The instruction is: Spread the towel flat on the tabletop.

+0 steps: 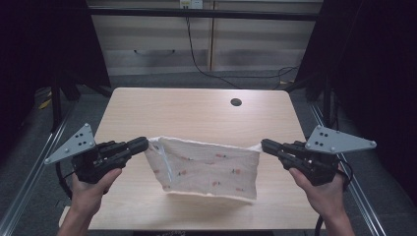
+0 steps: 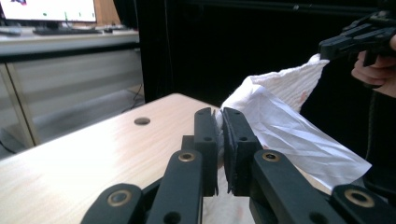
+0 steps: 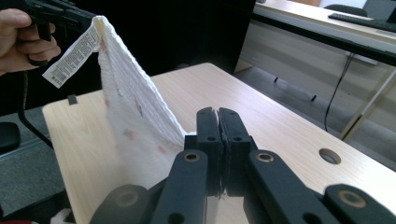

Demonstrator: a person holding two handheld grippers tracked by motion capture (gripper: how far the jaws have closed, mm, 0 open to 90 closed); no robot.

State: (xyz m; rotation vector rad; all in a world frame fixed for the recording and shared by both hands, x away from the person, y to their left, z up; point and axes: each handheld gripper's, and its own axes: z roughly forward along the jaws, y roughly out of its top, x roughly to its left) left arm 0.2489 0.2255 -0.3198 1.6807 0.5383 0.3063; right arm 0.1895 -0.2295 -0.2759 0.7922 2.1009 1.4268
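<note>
A white cloth [image 1: 206, 167] with small orange prints hangs stretched above the wooden table [image 1: 196, 110], its lower edge resting near the table's front. My left gripper [image 1: 142, 144] is shut on the cloth's upper left corner, and my right gripper [image 1: 265, 145] is shut on the upper right corner. In the left gripper view the cloth [image 2: 280, 121] runs from my left gripper [image 2: 220, 122] up to the other gripper [image 2: 355, 39] at top right. In the right gripper view the cloth [image 3: 135, 107] rises from my right gripper [image 3: 218, 116] to the far gripper [image 3: 60, 16], with a care label [image 3: 70, 56] dangling.
A round cable hole [image 1: 236, 102] sits at the table's back right. Dark curtains flank both sides, and metal frame rails [image 1: 44, 147] run along the left and right of the table. A cabinet wall [image 1: 206, 44] with a black cable stands behind.
</note>
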